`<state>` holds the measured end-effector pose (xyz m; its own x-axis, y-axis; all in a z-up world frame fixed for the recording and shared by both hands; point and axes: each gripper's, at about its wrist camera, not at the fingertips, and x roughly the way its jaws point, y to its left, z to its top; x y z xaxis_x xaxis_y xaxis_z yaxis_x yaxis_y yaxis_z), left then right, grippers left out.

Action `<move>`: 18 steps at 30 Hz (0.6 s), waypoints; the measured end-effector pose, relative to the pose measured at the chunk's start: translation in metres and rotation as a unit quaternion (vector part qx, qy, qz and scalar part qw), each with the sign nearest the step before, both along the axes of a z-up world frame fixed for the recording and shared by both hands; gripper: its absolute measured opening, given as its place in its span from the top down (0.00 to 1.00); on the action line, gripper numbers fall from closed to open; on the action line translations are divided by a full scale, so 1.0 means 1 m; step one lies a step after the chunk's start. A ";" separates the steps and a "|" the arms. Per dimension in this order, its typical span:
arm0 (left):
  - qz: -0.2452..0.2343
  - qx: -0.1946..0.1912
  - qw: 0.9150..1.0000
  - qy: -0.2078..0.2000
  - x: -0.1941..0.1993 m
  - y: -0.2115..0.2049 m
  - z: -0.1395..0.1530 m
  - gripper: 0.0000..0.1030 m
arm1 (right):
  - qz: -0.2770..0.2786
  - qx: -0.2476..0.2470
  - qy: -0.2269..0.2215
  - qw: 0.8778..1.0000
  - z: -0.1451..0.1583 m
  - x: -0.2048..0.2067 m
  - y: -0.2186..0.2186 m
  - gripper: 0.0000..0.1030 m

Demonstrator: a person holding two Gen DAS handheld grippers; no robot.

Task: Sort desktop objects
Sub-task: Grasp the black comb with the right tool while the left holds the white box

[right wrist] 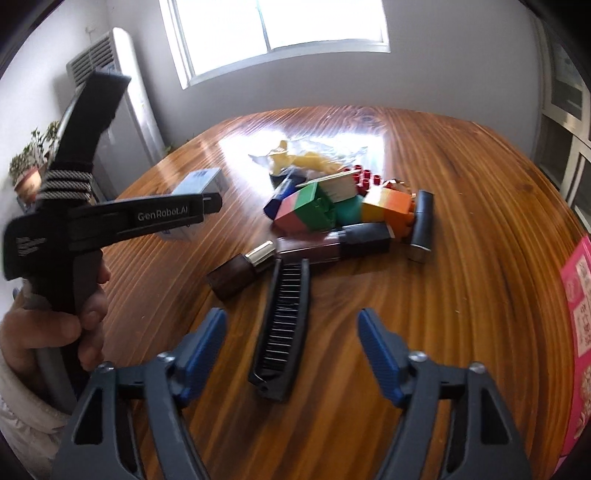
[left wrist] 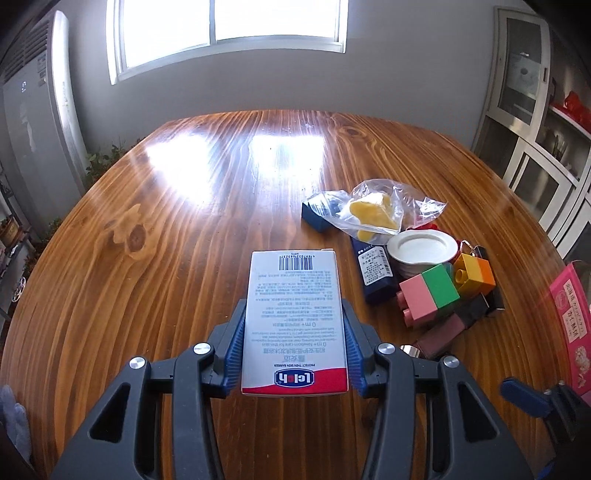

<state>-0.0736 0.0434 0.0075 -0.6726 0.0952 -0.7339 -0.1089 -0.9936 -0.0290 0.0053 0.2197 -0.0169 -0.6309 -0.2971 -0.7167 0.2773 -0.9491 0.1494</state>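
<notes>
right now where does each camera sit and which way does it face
Left wrist: on the left gripper, facing the window across the glossy wooden table; its blue pads clamp a white printed carton.
Right wrist: on the right gripper, jaws open over a black folding comb; a hand grips the other tool.
Shared: table, carton, pink-and-green toy block.

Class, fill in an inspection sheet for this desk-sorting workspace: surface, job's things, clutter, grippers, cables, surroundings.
Surface: glossy wooden table, window glare.
Job's things: white carton; black comb; navy box; toy bricks; saucer; cosmetic tubes.
Clutter: plastic bag holding yellow pieces; pink box at the table edge.
Grippers: left gripper shut on the carton; right gripper open over the comb.
Cables: nothing seen.
Surroundings: window, air conditioner, glass cabinets, plants.
</notes>
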 end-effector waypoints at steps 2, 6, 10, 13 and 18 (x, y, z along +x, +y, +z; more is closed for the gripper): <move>0.001 0.001 1.000 0.000 0.001 -0.001 0.002 0.52 | 0.004 0.012 -0.006 1.000 -0.004 -0.004 -0.006 0.33; 0.000 0.003 1.000 0.000 0.001 0.001 -0.001 0.52 | 0.007 0.029 -0.024 0.999 -0.013 -0.011 -0.012 0.40; -0.004 0.002 1.000 0.000 0.000 0.005 -0.003 0.52 | 0.009 0.057 -0.020 0.998 -0.014 -0.013 -0.018 0.46; -0.009 0.001 1.000 0.000 0.002 0.007 -0.004 0.52 | 0.011 0.078 -0.017 0.997 -0.014 -0.014 -0.021 0.55; -0.010 0.002 1.000 0.002 0.001 0.007 -0.005 0.52 | 0.009 0.081 -0.014 0.997 -0.013 -0.016 -0.018 0.71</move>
